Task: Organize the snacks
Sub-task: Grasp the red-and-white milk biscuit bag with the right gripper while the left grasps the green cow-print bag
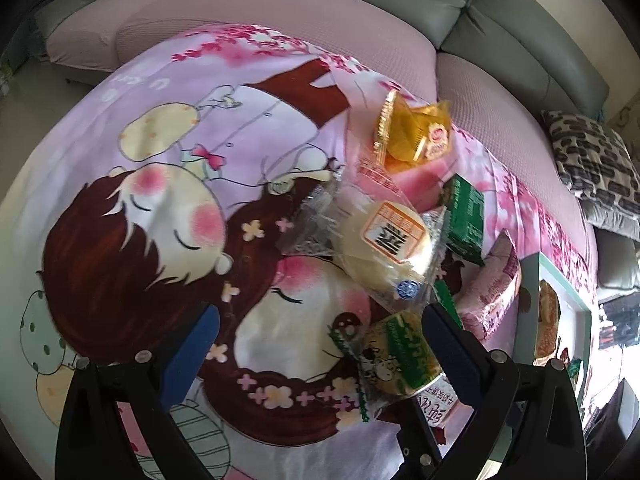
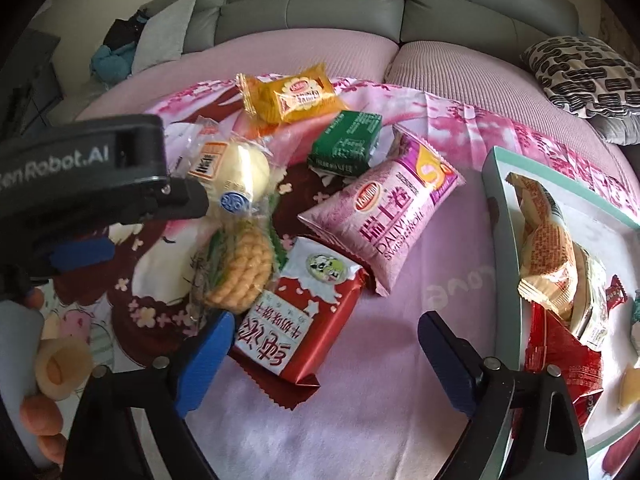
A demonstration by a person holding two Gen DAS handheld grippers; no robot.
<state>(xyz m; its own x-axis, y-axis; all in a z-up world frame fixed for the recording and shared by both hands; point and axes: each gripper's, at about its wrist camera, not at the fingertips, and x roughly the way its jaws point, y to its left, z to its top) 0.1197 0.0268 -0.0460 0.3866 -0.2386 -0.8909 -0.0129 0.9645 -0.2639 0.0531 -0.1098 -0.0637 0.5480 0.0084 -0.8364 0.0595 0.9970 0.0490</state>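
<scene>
Sorting snacks remains underway: right gripper (image 2: 326, 354) released, jaws wide around the red biscuit packet (image 2: 298, 320) on the blanket (image 2: 400, 320); left gripper (image 1: 320, 354) likewise released. Next: clench, carry it to the tray (image 2: 494, 216).

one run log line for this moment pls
stage: reach | right tongs: open over red biscuit pack | left tongs: open, empty | tray: partly filled
</scene>
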